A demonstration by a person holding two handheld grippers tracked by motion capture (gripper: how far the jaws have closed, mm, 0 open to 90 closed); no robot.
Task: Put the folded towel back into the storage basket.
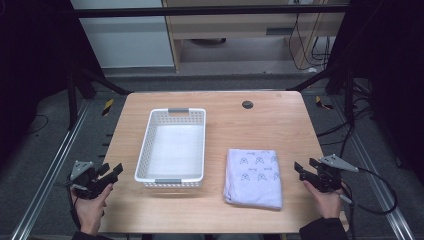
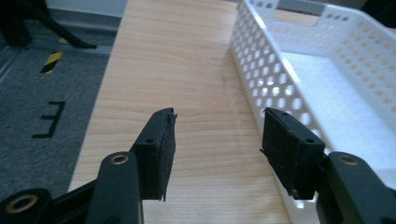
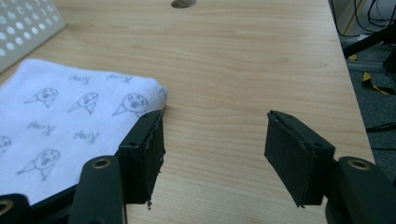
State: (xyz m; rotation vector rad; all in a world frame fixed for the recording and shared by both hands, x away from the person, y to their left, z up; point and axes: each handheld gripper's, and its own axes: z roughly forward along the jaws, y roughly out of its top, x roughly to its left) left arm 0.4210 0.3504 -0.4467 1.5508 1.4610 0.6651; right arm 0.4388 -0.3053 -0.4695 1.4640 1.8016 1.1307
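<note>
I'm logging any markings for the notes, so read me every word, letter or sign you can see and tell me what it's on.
"E": black letter on the grey floor left of the table, lying on its side.
Yellow-and-black hazard stripes: floor tape, no words.
Small grey script between the drawn faces on the folded towel: too blurred to read.
White basket: no text.

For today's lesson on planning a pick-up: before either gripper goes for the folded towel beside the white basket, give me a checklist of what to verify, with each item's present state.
1. Right gripper jaws open with nothing between them: ok.
2. Left gripper jaws open with nothing between them: ok.
3. Folded towel lies flat on the table, free of both grippers: ok.
4. White basket holds nothing, so there is room inside: ok.
5. Clear path from the right gripper to the towel's near edge: ok.
6. Whether the towel's folded layers would lift together: cannot tell.
</note>
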